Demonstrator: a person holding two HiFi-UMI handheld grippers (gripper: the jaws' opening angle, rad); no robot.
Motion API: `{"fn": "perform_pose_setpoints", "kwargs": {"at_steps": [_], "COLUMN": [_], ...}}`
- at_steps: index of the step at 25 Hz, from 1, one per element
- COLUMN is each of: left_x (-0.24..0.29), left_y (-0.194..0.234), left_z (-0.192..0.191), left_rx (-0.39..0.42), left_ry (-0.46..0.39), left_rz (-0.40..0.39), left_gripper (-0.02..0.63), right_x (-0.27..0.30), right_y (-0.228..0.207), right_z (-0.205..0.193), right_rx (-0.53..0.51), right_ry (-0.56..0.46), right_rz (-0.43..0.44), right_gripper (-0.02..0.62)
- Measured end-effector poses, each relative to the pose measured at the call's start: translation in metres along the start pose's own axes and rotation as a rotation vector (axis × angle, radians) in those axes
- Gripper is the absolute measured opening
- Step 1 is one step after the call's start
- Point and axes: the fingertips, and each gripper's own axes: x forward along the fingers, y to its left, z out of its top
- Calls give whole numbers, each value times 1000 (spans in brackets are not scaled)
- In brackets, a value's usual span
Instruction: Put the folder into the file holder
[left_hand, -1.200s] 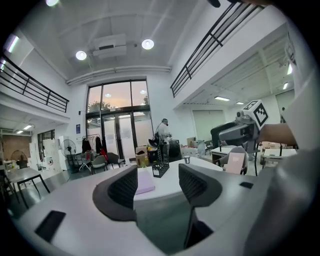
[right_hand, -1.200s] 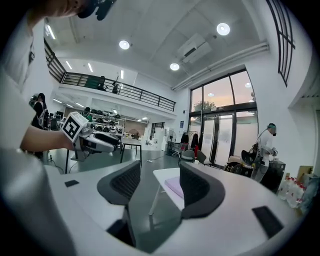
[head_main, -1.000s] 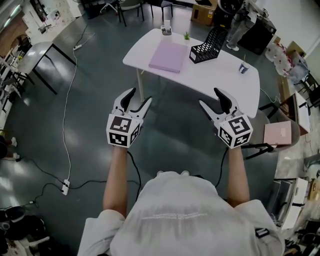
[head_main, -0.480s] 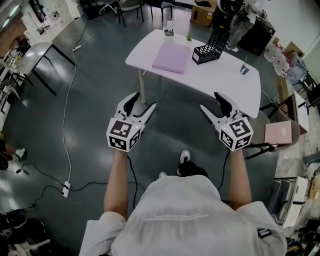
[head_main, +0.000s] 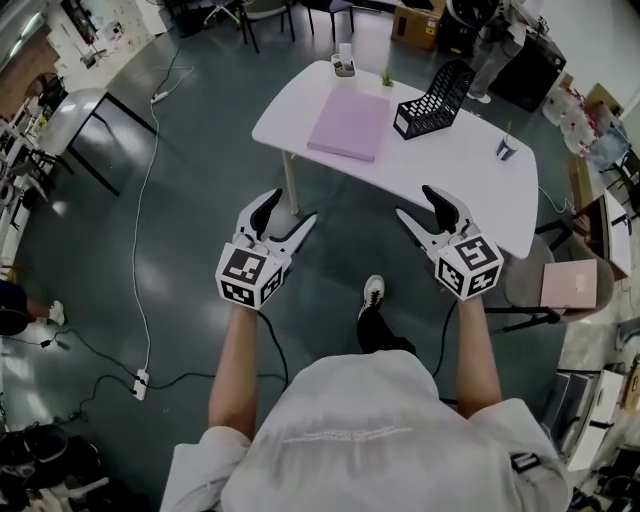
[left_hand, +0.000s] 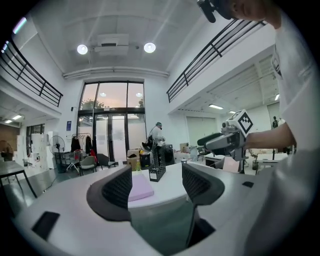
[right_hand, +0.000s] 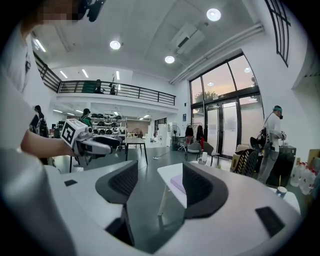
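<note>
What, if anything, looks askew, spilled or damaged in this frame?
Nothing stands out. The purple folder lies flat on the white table, the black mesh file holder stands upright beside it, and nothing looks spilled or broken.

We wear a white short-sleeved T-shirt (head_main: 360, 440), dark trousers (head_main: 375, 335) and a white shoe (head_main: 371, 292). Our left gripper (head_main: 287, 205), whose empty jaws have just been opening, and right gripper (head_main: 416, 202) have white shells and black ribbed pads (left_hand: 119, 187). Behind the fingers are black-and-white marker cubes (head_main: 247, 277) and black cables (head_main: 272, 340).
</note>
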Motion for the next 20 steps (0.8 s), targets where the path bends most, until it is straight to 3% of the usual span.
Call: {"fn": "perform_pose_setpoints", "kwargs": {"at_steps": [7, 15, 20], "left_x": [102, 213, 265], "left_y": [51, 100, 126], "left_z": [4, 11, 13], "left_rx": [26, -9, 29], "left_ry": [39, 107, 128], "left_rz": [25, 37, 77], "left_gripper": [318, 296, 303], "right_x": [73, 150, 187], "right_y": [-92, -189, -227], "right_z": [-4, 1, -10], "right_rx": [9, 35, 50], "right_ry": [15, 53, 118], "right_rz": [22, 82, 111], "right_gripper": [291, 304, 358]}}
